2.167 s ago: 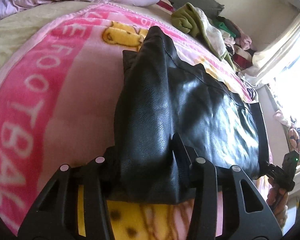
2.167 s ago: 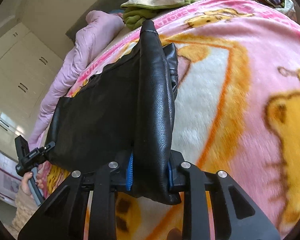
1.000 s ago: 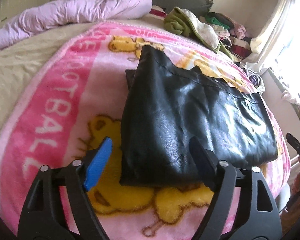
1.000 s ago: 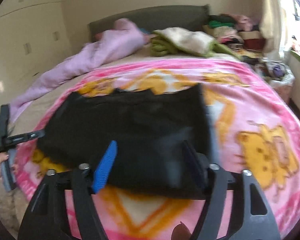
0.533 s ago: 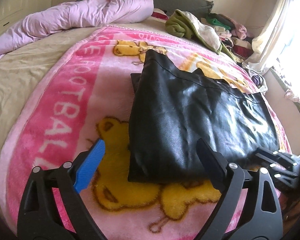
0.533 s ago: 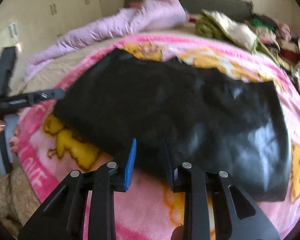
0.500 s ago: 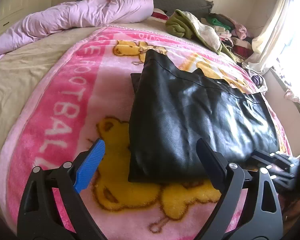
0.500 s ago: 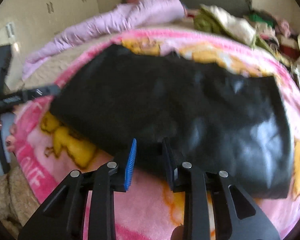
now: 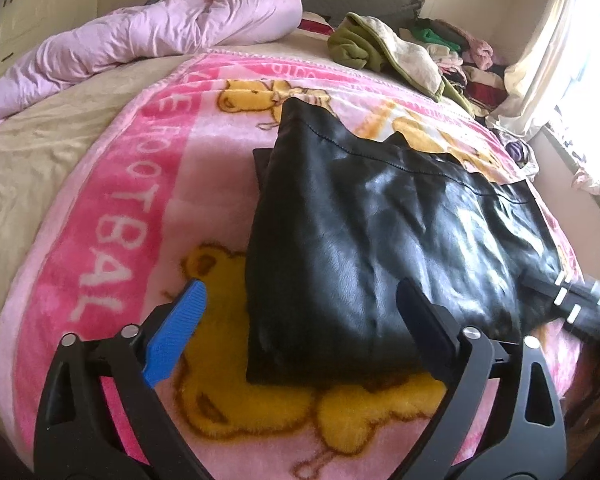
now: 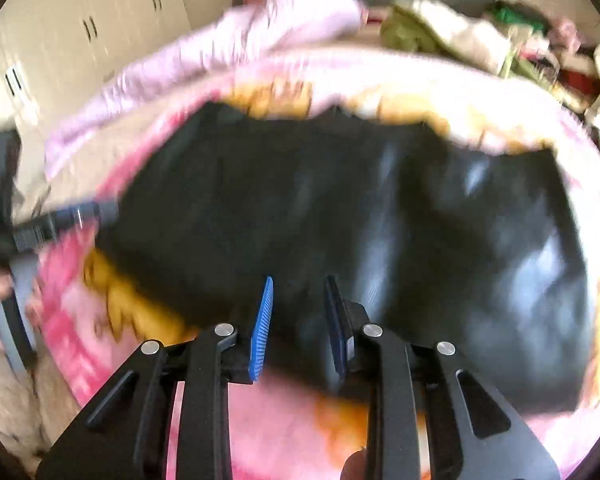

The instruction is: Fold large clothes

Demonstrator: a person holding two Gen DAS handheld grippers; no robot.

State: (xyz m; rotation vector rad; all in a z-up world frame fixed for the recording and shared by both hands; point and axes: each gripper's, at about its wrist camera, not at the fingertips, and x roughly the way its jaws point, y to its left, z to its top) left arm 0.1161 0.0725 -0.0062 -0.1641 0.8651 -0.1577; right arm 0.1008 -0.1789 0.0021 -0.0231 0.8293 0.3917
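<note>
Pink blanket (image 9: 112, 208) makes a flat folding spot for the black jacket (image 9: 380, 240), so left gripper (image 9: 300, 320) hangs wide and empty near its edge while right gripper (image 10: 298, 320) sits narrow, gripping nothing.

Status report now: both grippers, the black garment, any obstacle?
Left gripper open, empty, hovering at near edge. Right gripper narrow gap, nothing clamped. Black leather garment folded flat on pink blanket. Nothing on top of it.
</note>
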